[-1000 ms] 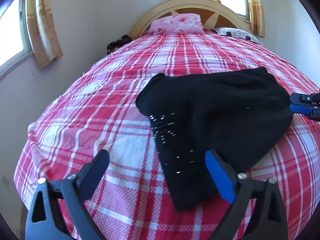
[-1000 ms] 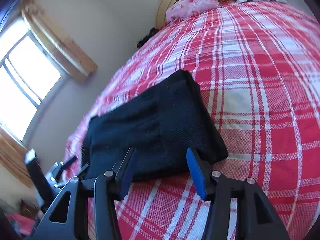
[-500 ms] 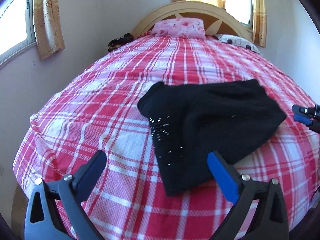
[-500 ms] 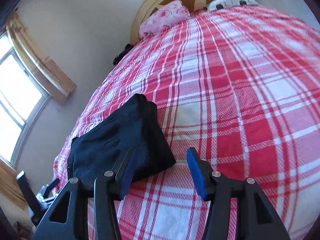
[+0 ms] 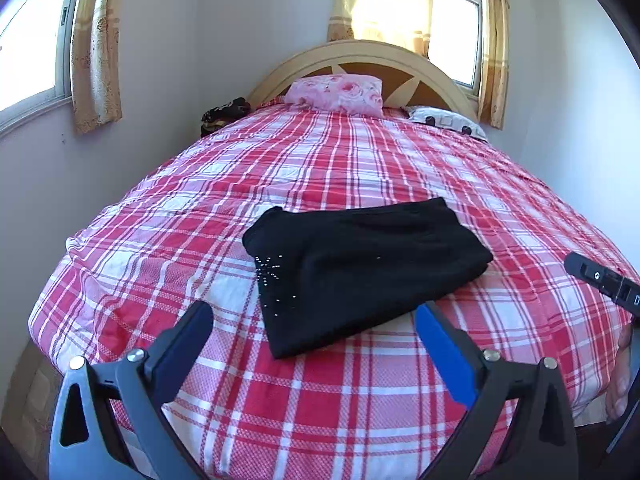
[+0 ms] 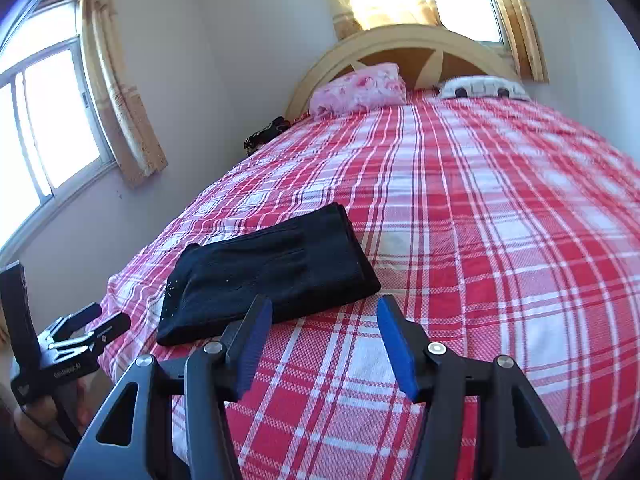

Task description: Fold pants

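Black pants point(image 5: 360, 268) lie folded into a compact rectangle near the foot of the bed, with small shiny studs on the left part; they also show in the right wrist view point(image 6: 268, 276). My left gripper point(image 5: 316, 336) is open and empty, held back from the near edge of the pants. My right gripper point(image 6: 324, 328) is open and empty, off the pants' near right corner. The left gripper's body shows at the left edge of the right wrist view point(image 6: 60, 344); the right one shows at the right edge of the left wrist view point(image 5: 604, 280).
The bed has a red and white plaid cover point(image 5: 360, 168), a curved wooden headboard point(image 5: 360, 56), a pink floral pillow point(image 5: 340, 92) and a white spotted pillow point(image 5: 448, 120). A dark item point(image 5: 224, 114) lies at the bed's far left corner. Curtained windows stand left and behind.
Both grippers have drawn back and risen from the pants, so the pants look smaller and farther away. The pants lie still in the same folded shape.
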Available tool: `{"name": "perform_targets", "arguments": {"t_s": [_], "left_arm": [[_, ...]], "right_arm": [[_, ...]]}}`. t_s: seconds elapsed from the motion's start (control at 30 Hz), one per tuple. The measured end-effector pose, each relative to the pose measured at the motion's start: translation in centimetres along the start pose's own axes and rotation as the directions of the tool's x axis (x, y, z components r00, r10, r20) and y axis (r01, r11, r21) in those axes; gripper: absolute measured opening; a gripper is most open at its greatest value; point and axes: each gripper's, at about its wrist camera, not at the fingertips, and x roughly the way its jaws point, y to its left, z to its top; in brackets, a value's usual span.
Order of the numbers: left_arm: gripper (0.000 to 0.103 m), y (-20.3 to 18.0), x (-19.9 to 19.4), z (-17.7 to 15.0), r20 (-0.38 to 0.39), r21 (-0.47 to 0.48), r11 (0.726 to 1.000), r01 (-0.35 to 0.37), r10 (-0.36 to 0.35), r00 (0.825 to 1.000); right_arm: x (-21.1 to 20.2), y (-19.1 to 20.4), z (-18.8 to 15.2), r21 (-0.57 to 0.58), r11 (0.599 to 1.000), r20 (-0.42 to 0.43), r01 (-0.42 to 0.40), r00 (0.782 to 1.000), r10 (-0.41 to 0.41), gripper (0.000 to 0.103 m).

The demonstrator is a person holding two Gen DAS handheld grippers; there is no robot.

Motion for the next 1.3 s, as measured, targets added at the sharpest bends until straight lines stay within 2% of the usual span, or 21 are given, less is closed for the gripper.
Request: {"name": "perform_targets", "arguments": {"t_s": [0.43,1.23,1.3], "left_arm": [[0.103,-0.6,-1.7,0.1,0.039,-0.008,1.000,0.028,-0.027,0.999],[0.103,-1.5,-3.2,0.4,0.073,0.006,0.999,0.041,-0.041,0.996],[0.103,-1.6,-3.3,0.4,0.075,0.007,0.999,0.041,-0.042,0.996]], "right_arm": [[-3.9,3.6,-0.8,-0.137,0.989,0.058,0.047,0.998,-0.040,0.058],[-6.4,3.8,-1.0,-0.136,0.987,0.094,0.081,0.993,-0.068,0.060],[-6.5,3.9,-1.1,-0.135,0.987,0.095,0.082,0.993,-0.070,0.064]]}}
